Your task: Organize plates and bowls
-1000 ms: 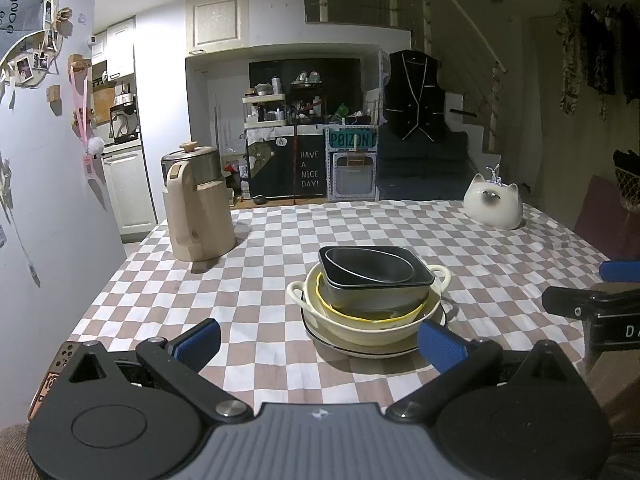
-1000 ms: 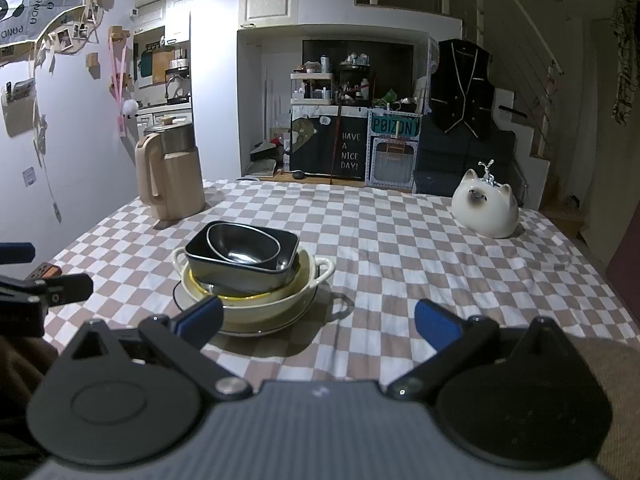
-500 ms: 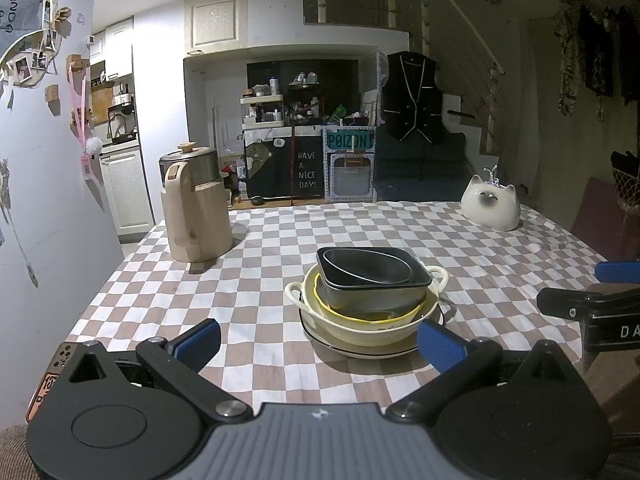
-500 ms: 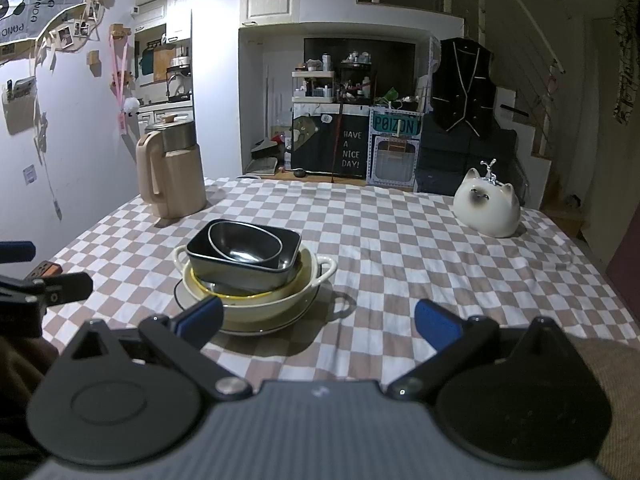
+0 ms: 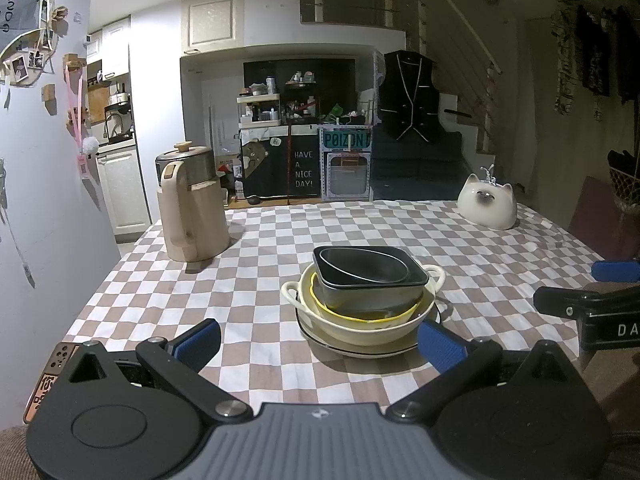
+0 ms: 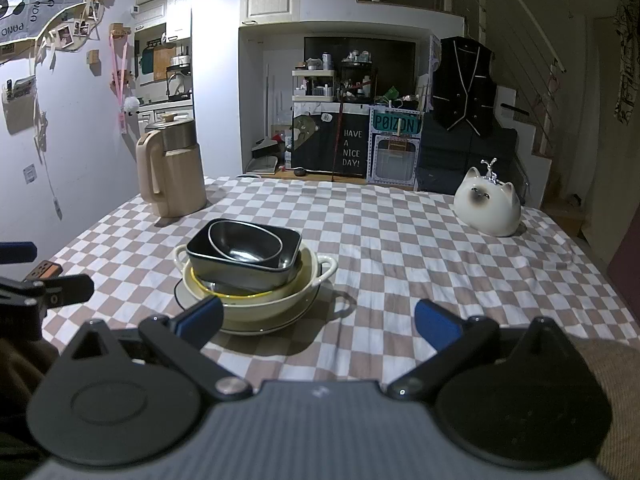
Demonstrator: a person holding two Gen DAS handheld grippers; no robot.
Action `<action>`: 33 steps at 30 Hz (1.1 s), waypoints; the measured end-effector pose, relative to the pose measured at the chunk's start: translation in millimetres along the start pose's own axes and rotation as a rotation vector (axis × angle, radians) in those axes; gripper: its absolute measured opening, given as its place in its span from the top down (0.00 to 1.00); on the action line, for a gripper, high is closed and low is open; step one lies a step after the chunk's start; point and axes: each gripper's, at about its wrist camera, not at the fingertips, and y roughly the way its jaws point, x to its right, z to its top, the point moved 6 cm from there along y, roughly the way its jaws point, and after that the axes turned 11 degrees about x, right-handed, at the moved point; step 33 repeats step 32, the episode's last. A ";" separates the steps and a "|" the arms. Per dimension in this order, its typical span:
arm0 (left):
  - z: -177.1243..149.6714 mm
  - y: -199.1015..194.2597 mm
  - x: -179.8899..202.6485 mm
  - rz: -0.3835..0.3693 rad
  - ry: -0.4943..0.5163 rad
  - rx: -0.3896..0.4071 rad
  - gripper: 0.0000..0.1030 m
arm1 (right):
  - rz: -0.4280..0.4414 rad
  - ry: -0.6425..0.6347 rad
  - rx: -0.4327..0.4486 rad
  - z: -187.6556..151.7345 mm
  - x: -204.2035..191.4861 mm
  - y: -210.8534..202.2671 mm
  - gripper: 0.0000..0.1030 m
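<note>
Here, on a checkered tabletop (image 5: 256,280), a beige jug (image 5: 191,208) stands at far left, well apart from a stack of dishes near the front edge. The stack rests on a plate (image 5: 360,346); on it sits a cream bowl (image 5: 372,320) with two side handles, then a yellow-rimmed bowl (image 5: 320,300), then a dark rectangular dish (image 5: 372,294) with a dark oval bowl (image 5: 364,268) nested inside it. At far right, near the back edge, a white cat figure (image 5: 488,206) sits alone.

The left tongs (image 5: 318,340) hang low at the near edge, spread wide and holding nothing, with the stack just ahead, toward the right blue pad. The right tongs (image 6: 318,318) are likewise spread and empty; in their view the stack (image 6: 250,276) lies ahead and left, just behind the left pad, with the jug (image 6: 170,170) beyond it and the cat figure (image 6: 487,208) off to the right. Each tool's fingers show at the edge of the other's view.
</note>
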 end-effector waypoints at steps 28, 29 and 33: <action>-2.3 0.4 -3.2 0.006 -0.005 0.003 0.00 | 0.000 -0.001 -0.001 0.3 0.1 -0.2 0.00; -2.5 0.9 -2.0 0.005 -0.005 0.003 0.00 | 0.000 -0.001 -0.001 0.4 0.0 0.0 0.00; -2.4 0.6 -2.9 0.008 -0.006 0.002 0.00 | 0.000 -0.001 -0.001 0.4 0.0 -0.2 0.00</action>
